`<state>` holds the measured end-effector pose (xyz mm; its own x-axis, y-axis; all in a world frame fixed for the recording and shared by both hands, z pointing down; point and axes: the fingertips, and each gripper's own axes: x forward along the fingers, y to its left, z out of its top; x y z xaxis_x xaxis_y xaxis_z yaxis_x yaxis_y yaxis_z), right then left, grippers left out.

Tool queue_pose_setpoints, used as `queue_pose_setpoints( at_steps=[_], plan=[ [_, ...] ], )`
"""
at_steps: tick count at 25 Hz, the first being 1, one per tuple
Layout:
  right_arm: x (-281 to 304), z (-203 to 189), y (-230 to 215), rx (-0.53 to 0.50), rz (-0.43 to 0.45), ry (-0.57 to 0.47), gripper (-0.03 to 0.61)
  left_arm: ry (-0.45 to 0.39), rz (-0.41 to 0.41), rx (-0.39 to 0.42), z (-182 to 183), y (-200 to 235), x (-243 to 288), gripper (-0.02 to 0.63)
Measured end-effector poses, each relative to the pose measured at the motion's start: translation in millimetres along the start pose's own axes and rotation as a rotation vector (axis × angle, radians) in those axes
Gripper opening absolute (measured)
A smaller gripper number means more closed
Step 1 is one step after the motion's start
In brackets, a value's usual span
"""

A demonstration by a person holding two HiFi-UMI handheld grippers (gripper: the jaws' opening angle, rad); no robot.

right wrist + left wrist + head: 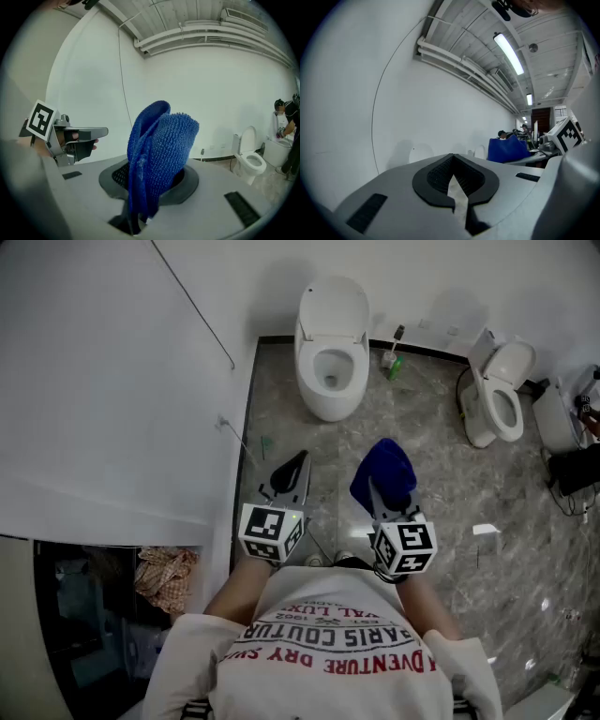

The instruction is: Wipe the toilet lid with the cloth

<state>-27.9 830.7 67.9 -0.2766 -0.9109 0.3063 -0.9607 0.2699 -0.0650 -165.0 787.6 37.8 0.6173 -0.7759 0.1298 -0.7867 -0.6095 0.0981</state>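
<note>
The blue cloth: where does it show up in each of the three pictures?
Head view: blue cloth just right of centre, gripped in the right claw over the floor.
Left gripper view: blue cloth right of the middle, small, against the wall.
Right gripper view: blue cloth in the centre, standing up out of that claw.
Shared landmark: the thin cable running down the white wall, seen also at and.

Blue cloth (387, 472) in right gripper (379, 495), left gripper (296, 463) closed, toilet (330, 343) ahead, second toilet (499, 397) nearby
</note>
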Motion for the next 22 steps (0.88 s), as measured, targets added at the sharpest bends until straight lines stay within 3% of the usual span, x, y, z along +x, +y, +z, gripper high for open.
queue_pose_setpoints(
  at_steps=[22],
  plan=[
    [28, -7, -4, 0.060, -0.004, 0.045, 0.098, 0.014, 0.023, -0.060, -10, 29, 15, 0.006]
  ],
)
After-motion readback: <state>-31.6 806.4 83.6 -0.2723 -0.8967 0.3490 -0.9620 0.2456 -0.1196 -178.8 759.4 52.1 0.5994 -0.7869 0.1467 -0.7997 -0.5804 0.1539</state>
